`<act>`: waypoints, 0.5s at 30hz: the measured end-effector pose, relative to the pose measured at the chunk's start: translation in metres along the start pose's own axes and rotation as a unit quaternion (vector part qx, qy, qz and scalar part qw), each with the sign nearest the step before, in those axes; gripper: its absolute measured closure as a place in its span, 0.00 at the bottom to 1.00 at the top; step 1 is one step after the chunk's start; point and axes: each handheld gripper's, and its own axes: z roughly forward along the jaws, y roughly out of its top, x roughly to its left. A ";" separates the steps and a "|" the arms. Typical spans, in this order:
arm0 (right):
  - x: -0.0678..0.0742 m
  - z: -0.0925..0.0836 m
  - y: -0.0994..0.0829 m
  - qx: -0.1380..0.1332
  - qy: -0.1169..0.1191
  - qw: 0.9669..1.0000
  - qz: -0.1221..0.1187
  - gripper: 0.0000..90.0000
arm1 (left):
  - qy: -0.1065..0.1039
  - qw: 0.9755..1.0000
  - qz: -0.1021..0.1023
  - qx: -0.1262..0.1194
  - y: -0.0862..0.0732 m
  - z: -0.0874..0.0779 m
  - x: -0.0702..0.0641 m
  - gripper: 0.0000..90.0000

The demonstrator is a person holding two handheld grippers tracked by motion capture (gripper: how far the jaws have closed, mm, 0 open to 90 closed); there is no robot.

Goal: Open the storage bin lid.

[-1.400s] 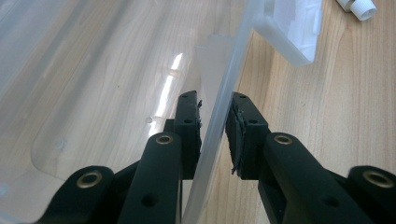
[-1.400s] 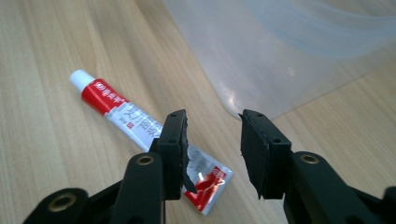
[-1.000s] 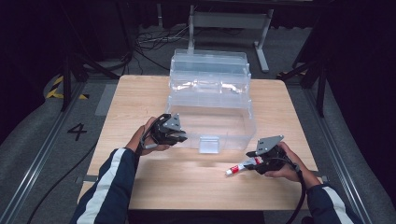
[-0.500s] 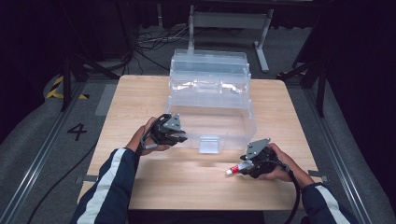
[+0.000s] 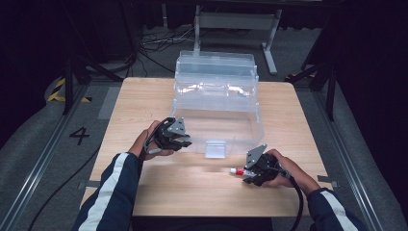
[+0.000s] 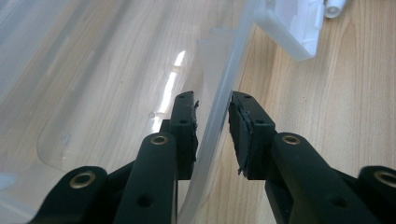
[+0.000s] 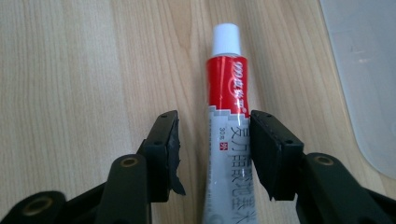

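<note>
A clear plastic storage box (image 5: 216, 103) is seen open at the centre of the wooden surface (image 5: 144, 96), its lid raised toward twelve o'clock. Its front wall is straddled by the left gripper (image 5: 179, 139) at about nine o'clock of the box; in the left gripper view the wall (image 6: 212, 126) is bracketed by the fingers (image 6: 184, 126), which have just been easing apart, one pad close against the plastic and a narrow gap at the other, apparently so that the box is kept steady. A red-and-white tube (image 7: 231, 135) with a white cap is lying flat on the surface at five o'clock of the box, just in front of its latch (image 5: 215, 149). The tube is flanked by the right gripper (image 5: 246, 172), whose fingers (image 7: 268, 154) have just been closing: one is touching the tube, the other is held clear, so no grip is judged complete. Both hands are held low, grippers pointed inward.
</note>
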 end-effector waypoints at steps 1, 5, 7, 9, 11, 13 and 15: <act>0.000 0.000 0.001 0.002 0.000 1.000 0.000 0.63 | 0.000 1.000 0.000 0.000 0.000 0.000 0.000 0.79; -0.003 0.001 0.003 0.009 0.018 1.000 0.009 0.73 | 0.000 1.000 0.001 -0.001 0.001 -0.001 -0.002 0.79; -0.003 0.001 0.004 0.010 0.021 1.000 0.012 0.74 | -0.002 1.000 0.004 -0.001 0.001 -0.002 -0.002 0.78; -0.003 0.001 0.005 0.017 0.024 0.999 0.015 0.77 | 0.001 1.000 0.006 0.000 0.001 -0.003 -0.002 0.76; -0.004 0.001 0.008 0.029 0.025 0.999 0.013 0.78 | 0.004 1.000 0.005 0.001 0.002 -0.004 -0.003 0.75; -0.004 0.001 0.010 0.037 0.024 0.999 0.011 0.78 | 0.007 1.000 0.006 -0.001 0.003 -0.006 -0.005 0.73; -0.005 0.001 0.011 0.040 0.025 0.999 0.010 0.78 | 0.010 1.000 0.009 -0.005 0.003 -0.008 -0.005 0.72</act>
